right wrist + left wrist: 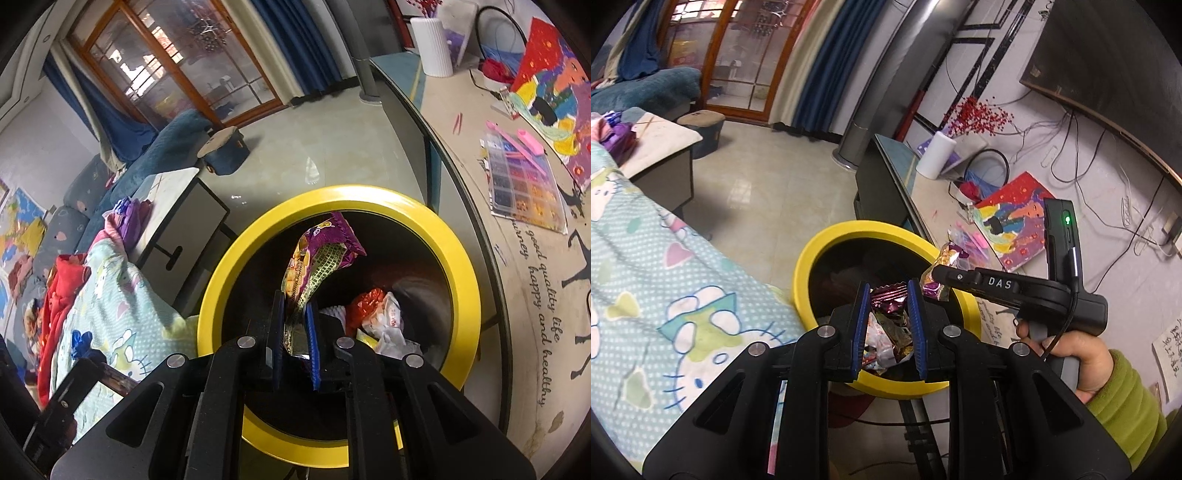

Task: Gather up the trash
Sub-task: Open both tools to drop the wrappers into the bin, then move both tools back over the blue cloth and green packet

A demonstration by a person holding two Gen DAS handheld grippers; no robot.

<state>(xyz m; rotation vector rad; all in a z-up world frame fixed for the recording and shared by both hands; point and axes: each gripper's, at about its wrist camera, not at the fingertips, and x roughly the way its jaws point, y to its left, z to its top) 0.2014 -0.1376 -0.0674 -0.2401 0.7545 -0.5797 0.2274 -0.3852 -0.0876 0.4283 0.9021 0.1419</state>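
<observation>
While both hand-held grippers converge on the round bin with the thick yellow rim [469,266], each carries a piece of trash directly over its dark opening. Left gripper [888,295]: jaws narrowed and clamped on a crinkled magenta foil wrapper [891,298], whose serrated top edge stands just above the blue pads; the bin mouth lies straight ahead and below. Right gripper [294,308]: jaws likewise pinched on a purple-and-yellow printed snack packet [321,254], whose long axis runs forward and upward from the pads, so that its free end hangs over the middle of the opening. Seen from the left wrist, the right gripper enters from the right across the far rim, held by a hand [1075,362] in a green fleece sleeve [1126,406], and sits just beside the left one. Crumpled red and white wrappers [376,314] already lie inside the bin. A pale blue cartoon-print blanket [665,280] touches the bin's left side and a low table with a glass top [524,258] flanks its right; neither covers the opening, so a release should drop both pieces in.
</observation>
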